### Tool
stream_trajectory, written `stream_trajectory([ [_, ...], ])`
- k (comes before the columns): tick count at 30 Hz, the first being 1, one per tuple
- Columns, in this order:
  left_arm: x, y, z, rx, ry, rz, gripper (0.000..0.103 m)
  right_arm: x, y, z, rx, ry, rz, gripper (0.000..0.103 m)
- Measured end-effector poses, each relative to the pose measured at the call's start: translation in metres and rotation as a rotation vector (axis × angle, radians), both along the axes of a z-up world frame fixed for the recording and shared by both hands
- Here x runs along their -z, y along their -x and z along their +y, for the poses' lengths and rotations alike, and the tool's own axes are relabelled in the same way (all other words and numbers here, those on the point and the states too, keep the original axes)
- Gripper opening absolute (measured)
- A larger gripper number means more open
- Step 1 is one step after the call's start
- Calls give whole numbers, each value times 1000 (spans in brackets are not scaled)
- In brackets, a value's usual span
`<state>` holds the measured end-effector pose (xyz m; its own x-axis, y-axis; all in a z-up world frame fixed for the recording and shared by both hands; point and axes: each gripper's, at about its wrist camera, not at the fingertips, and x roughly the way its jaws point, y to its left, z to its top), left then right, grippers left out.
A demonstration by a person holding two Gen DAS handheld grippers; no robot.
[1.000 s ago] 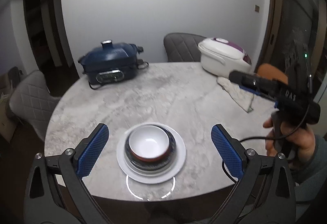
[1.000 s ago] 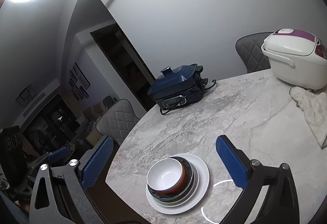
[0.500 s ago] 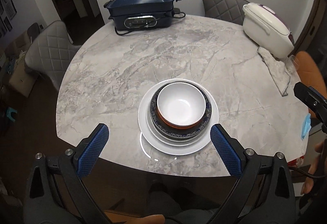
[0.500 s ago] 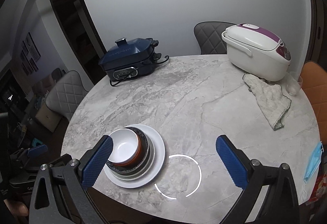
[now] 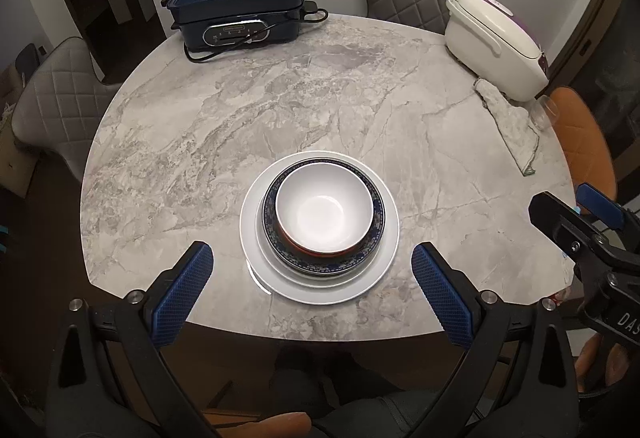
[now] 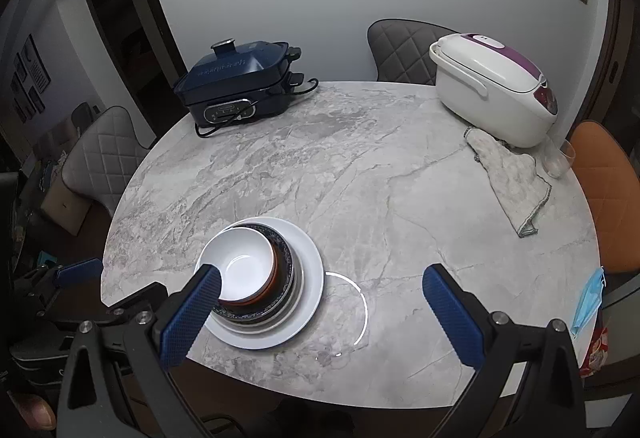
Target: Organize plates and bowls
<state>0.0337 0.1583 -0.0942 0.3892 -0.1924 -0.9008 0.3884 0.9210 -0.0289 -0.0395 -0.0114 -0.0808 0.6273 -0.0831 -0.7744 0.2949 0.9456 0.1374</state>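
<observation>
Where lettering shows, the blue cooker (image 5: pixel 240 12) reads "morphyrichards".

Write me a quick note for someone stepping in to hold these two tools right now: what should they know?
Left hand-held gripper: open, empty, hovering near the table edge, in line with the stack.
Right hand-held gripper: open, empty, hovering to the right of the stack.
Dishes: a white bowl sits in a dark patterned dish on a large white plate, near the front edge of the marble table.
Done: the dishes in view are stacked.
Left: I cannot tell; no other dishes show.
</observation>
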Motion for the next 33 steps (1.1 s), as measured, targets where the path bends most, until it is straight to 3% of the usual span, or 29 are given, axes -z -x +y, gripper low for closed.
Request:
stream_trajectory([
  [33, -6, -10, 17, -36, -8, -28, 100, 8, -11, 19, 9, 12, 78, 103],
])
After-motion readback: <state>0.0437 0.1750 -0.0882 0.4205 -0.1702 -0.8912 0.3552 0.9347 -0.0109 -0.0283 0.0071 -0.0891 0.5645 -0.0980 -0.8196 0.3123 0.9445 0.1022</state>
